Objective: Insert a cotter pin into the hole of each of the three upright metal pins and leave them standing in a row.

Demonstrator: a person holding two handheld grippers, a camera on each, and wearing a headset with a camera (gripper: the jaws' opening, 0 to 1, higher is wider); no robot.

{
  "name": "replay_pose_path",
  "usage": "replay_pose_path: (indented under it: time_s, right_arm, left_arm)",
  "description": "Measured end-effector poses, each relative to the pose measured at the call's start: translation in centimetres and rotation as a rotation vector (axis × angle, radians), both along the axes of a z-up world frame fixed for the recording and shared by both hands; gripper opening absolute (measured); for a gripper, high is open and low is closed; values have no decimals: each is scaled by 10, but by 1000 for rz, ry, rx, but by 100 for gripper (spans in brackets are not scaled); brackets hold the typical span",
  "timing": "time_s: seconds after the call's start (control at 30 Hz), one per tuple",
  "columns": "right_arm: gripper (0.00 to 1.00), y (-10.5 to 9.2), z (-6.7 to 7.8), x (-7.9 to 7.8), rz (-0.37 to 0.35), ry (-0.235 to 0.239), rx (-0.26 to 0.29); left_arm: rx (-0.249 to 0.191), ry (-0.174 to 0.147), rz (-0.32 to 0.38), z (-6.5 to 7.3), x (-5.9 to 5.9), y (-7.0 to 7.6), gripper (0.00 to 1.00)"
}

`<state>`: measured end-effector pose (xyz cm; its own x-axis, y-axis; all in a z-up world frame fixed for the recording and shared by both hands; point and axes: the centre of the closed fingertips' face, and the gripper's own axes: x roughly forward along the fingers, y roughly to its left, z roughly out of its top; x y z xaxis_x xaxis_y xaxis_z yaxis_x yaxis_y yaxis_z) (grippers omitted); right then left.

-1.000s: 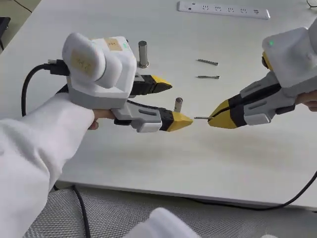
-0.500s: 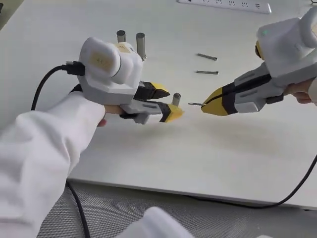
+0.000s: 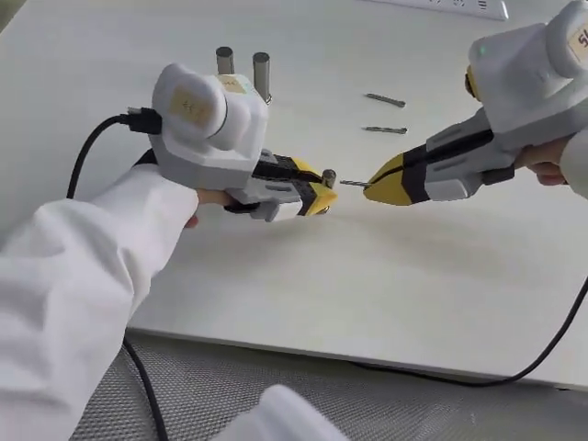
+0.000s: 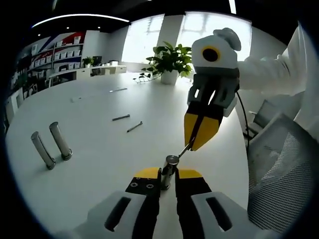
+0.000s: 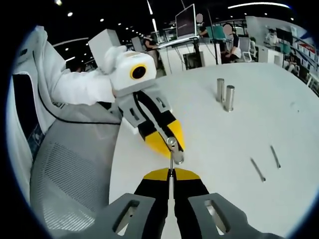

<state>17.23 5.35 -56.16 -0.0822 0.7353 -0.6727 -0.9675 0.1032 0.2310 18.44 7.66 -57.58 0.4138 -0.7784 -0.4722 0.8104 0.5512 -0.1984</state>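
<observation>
Claws face each other tip to tip over the white worktop (image 3: 413, 276). The left claw (image 3: 322, 191) is now closed on a short upright metal pin (image 3: 329, 175). Its yellow tips pinch the lower shaft, so the pin's head stands clear above them. A second ago those tips were spread, with the pin standing loose between them.

The right claw (image 3: 375, 186) is clamped shut on a thin cotter pin (image 3: 354, 184), which sticks out from its tips toward the metal pin. A second ago a clear gap separated the cotter pin's free end from the metal pin. Now, in the left gripper view, that end sits right at the pin's head. Whether it has entered the hole cannot be told, as the hole is too small to make out.

With the pin braced and the two parts brought together, insertion appears to be just beginning and needs a fine, level push.

Farther back on the left, two more metal pins (image 3: 225, 60) stand upright side by side, well apart from the claws. Two spare cotter pins (image 3: 384, 130) lie flat on the worktop beyond the claws. This suggests it is the first of the three insertions.
</observation>
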Motion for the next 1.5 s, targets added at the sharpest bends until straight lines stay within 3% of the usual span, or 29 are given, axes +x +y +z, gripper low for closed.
replay_pose_path:
  time_s: [0.13,0.23,0.5,0.97,1.1,1.4,1.5]
  right_arm:
    - [0,3,0,-1,16,-4,6]
    - [0,3,-3,0,25,-10,-6]
    - [0,6,1,3,29,-35,0]
    - [0,9,4,3,44,-49,5]
    - [0,9,4,3,48,-50,3]
    - [0,8,3,0,65,-60,1]
    - [0,7,2,0,63,-64,-2]
  left_arm:
    - [6,-15,-14,0,-1,0,8]
    - [-29,4,-20,0,-3,-1,8]
    - [-38,-4,-12,1,0,0,8]
    - [-27,-19,-27,1,1,1,7]
    - [-11,-27,-27,2,2,1,7]
    - [56,-76,-76,1,-2,-4,7]
    - [63,-74,-86,0,-4,-5,7]
